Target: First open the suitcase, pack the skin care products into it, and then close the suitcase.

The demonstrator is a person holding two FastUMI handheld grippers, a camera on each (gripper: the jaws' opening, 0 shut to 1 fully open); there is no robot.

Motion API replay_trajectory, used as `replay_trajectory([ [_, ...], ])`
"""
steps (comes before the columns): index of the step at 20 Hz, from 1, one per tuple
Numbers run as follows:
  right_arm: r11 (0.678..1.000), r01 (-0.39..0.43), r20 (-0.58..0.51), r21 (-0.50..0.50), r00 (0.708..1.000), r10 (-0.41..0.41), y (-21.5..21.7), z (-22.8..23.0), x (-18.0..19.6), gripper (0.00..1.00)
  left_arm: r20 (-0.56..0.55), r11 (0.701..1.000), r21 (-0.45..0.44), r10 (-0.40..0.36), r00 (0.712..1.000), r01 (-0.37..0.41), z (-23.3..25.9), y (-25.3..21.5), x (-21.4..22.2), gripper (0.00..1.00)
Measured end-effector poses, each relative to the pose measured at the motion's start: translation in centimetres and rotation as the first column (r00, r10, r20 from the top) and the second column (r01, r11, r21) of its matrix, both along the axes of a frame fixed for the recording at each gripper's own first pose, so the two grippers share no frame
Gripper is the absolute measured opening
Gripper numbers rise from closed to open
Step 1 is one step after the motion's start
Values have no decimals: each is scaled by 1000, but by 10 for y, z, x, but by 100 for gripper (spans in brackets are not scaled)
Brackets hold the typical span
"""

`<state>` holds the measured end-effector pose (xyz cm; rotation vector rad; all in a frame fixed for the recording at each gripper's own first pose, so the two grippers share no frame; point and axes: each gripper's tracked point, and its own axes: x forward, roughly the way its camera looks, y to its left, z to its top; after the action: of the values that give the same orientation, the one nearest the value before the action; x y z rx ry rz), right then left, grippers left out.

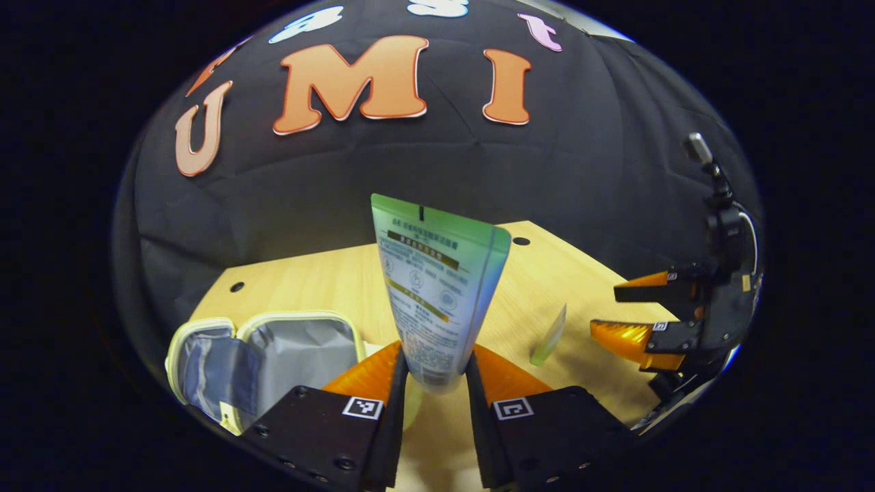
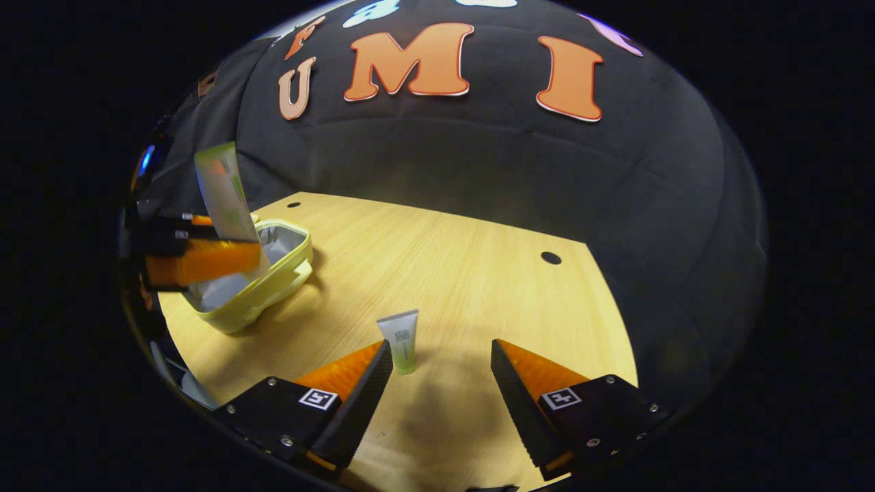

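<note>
Suitcase [image 1: 273,362], a small pale-yellow case with a grey lining, lies open at the lower left of the left gripper view and at the left edge of the right gripper view, resting on the wooden table [image 2: 478,273]. Packing looks only partly done.

Next in size, the large tube [image 1: 437,301] stands upright at the centre of the left gripper view, its lower end clamped between both fingers of the left gripper [image 1: 436,383]. In the right gripper view this tube rises above the open case at upper left. The hold is low on a tall, soft tube, so it could tip or slide out when swung over the rim, and a lean might catch it on the case's upright lid.

The small tube [image 2: 401,342] stands on its cap at lower centre of the right gripper view, just ahead of the right gripper [image 2: 441,365]. That gripper's jaws are spread wide and hold nothing. The tube sits close by the left-hand finger rather than midway, so closing from here could knock it over instead of pinching it.
</note>
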<state>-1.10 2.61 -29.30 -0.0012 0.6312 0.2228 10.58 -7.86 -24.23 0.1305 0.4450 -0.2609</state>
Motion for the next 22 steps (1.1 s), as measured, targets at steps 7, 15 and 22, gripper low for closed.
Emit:
replay_trajectory([
  [7,999,-44,-84,11,995,45,26,-43,14,85,30,993,45,104,994,-105,27,65,-15,44],
  [15,999,-22,-150,27,988,26,43,-68,28,47,-27,979,78,188,982,-186,13,124,-36,44],
  [22,998,-22,-134,64,990,30,66,-33,21,36,-72,974,79,219,973,-214,-5,166,-37,44],
])
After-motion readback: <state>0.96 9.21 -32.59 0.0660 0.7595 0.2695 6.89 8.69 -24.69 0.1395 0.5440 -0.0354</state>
